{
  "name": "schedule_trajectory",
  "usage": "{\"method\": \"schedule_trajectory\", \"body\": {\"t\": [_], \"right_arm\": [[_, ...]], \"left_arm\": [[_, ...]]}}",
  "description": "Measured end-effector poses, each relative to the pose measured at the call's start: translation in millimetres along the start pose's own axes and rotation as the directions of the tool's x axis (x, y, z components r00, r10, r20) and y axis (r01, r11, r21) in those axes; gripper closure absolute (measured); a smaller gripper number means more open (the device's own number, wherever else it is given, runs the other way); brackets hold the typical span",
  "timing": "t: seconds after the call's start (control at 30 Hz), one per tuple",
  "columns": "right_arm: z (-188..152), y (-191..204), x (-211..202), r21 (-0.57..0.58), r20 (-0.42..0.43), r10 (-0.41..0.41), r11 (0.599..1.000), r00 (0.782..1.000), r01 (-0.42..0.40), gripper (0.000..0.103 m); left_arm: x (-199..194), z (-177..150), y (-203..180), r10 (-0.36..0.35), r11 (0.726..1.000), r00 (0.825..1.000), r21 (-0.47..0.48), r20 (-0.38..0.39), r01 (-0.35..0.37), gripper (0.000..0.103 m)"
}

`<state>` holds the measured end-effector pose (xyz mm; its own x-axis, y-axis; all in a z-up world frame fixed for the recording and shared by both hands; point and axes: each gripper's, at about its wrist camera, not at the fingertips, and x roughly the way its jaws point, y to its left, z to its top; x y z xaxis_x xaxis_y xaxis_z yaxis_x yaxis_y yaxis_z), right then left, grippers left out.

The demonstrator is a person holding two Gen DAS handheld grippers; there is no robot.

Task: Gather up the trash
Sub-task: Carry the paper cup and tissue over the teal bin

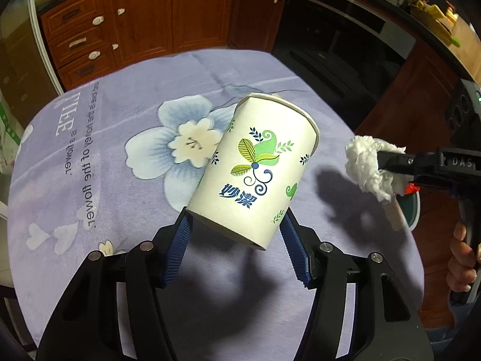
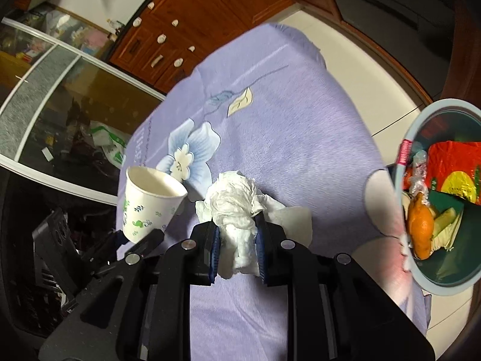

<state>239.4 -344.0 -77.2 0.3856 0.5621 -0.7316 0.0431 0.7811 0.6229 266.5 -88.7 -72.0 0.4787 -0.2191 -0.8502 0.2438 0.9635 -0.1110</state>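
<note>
My left gripper (image 1: 236,225) is shut on the base of a white paper cup (image 1: 255,165) with green leaf print, held tilted above the table. The same paper cup (image 2: 150,201) shows at the left of the right wrist view, its mouth open upward. My right gripper (image 2: 237,234) is shut on a crumpled white tissue (image 2: 234,207), lifted off the cloth. In the left wrist view that tissue (image 1: 369,165) hangs at the right, pinched in the right gripper (image 1: 387,162). A trash bin (image 2: 404,186) holding a red wrapper and fruit peel stands to the right of the table.
A lilac flower-print cloth covers the table (image 1: 120,180). Wooden cabinets (image 1: 135,21) stand beyond it, and a dark oven front (image 1: 345,39) at the back right. A glass sliding door (image 2: 60,114) lies left of the table. A person's hand (image 1: 460,258) grips the right handle.
</note>
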Motion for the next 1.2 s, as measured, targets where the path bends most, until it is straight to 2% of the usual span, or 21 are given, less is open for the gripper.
{"method": "schedule_trajectory", "body": {"t": [0.23, 0.43, 0.67, 0.9, 1.2], "right_arm": [[-8, -21, -56, 0.022, 0.092, 0.029, 0.999, 0.995, -0.031, 0.084], [-17, -54, -109, 0.065, 0.183, 0.043, 0.996, 0.982, -0.056, 0.084], [-34, -105, -159, 0.134, 0.264, 0.006, 0.99, 0.965, -0.043, 0.084], [-43, -147, -192, 0.191, 0.303, -0.058, 0.982, 0.951, -0.002, 0.083], [-42, -182, -197, 0.251, 0.282, -0.109, 0.967, 0.953, 0.036, 0.083]], "left_arm": [[-19, 5, -47, -0.005, 0.998, 1.0, 0.068, 0.018, 0.004, 0.042], [-25, 9, -94, -0.013, 0.99, 1.0, 0.144, 0.019, 0.01, 0.042], [-15, 14, -156, -0.038, 0.974, 0.999, 0.224, -0.001, 0.037, 0.042], [8, 15, -207, -0.075, 0.958, 0.996, 0.274, -0.048, 0.085, 0.042], [50, 22, -262, -0.115, 0.937, 0.985, 0.316, -0.126, 0.15, 0.041]]}}
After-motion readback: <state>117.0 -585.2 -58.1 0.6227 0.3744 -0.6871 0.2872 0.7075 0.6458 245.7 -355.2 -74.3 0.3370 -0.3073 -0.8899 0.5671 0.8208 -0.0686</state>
